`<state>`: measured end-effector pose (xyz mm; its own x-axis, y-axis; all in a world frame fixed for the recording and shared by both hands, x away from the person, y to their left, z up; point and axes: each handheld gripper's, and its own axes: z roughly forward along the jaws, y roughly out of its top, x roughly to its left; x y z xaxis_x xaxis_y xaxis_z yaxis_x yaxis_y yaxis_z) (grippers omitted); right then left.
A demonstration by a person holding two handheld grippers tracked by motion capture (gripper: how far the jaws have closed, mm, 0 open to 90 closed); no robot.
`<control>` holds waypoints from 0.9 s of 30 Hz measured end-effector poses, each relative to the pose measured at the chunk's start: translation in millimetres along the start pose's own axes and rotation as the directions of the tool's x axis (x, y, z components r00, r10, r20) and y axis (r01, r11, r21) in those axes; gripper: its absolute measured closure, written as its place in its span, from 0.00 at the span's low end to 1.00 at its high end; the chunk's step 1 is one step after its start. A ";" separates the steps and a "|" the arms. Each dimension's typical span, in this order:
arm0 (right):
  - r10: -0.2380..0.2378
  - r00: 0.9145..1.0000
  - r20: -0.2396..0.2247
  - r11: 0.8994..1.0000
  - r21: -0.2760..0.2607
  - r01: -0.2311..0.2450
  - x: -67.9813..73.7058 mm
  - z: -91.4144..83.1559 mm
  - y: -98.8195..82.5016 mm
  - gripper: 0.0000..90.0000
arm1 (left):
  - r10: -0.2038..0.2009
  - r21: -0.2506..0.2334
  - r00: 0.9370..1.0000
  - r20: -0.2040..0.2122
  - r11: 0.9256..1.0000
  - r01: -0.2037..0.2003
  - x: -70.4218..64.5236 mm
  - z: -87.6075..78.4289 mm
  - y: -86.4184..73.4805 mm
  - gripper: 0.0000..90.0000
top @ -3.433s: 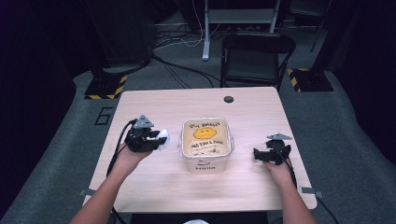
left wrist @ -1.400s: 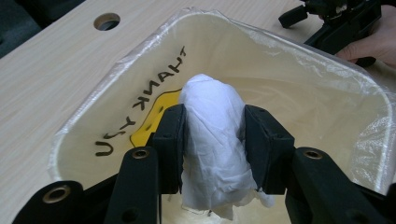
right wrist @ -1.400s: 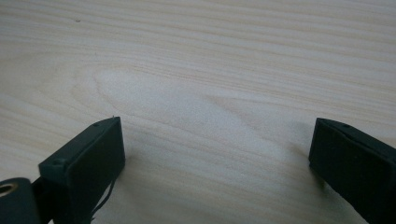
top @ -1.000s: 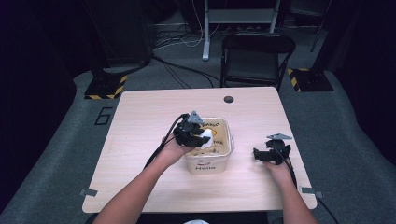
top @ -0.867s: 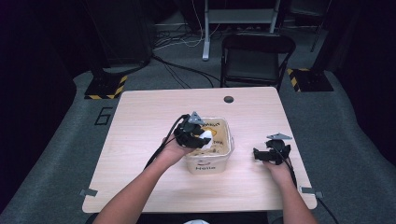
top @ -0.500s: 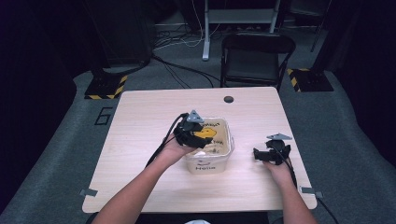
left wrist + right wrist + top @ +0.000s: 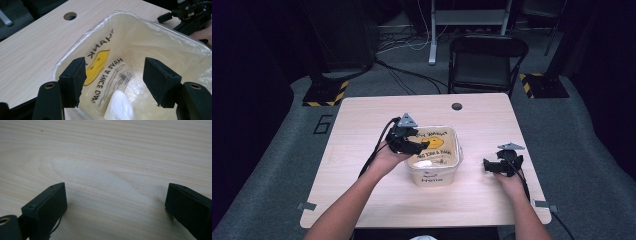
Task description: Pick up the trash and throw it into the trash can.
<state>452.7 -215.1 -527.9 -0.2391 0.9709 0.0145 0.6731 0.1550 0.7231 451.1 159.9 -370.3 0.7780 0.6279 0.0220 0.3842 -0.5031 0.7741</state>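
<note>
A small white bin [image 7: 432,176], lined with a plastic bag that bears a yellow smiley and "THANK YOU", stands mid-table. A white crumpled wad [image 7: 422,163] lies inside it, seen below the jaws in the left gripper view as a white wad [image 7: 118,106]. My left gripper [image 7: 422,146] hovers over the bin's left rim; its jaws have just been opening and nothing is between them [image 7: 113,68]. My right gripper [image 7: 488,165] rests on the table to the right of the bin, open over bare wood [image 7: 116,195].
The wooden table [image 7: 362,130] has a round cable hole [image 7: 456,106] near its far edge. A black chair [image 7: 487,57] stands beyond the table. The right gripper [image 7: 190,15] lies past the bin's rim in the left gripper view.
The left gripper carried the white wad from the bin's left to over the bin, then opened. The wad now lies inside the bin. The right gripper stayed put.
</note>
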 end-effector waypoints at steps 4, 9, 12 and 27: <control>-0.002 1.000 0.000 1.000 -0.001 0.002 -0.3 0.1 0.0 0.03 | -0.018 -0.014 0.999 -0.026 1.000 0.017 9.7 -9.8 -4.8 0.39; 0.000 1.000 0.000 1.000 0.000 0.000 0.0 0.0 0.0 0.04 | -0.050 -0.035 0.997 -0.054 0.998 0.048 23.7 -23.2 -10.6 0.39; -0.002 1.000 0.000 1.000 -0.001 0.002 -0.1 0.0 -0.1 0.04 | -0.060 -0.051 0.995 -0.079 0.997 0.056 30.7 -31.4 -16.3 0.39; -0.002 1.000 0.000 1.000 -0.001 0.002 -0.1 0.2 0.1 0.03 | -0.135 -0.094 0.978 -0.161 0.988 0.121 61.4 -73.4 -49.3 0.39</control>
<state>452.9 -215.2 -528.0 -0.2404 0.9706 0.0131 0.6718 0.1566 0.7240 443.4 266.9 -360.6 0.6286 0.7775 0.0185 0.4271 -0.3651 0.8273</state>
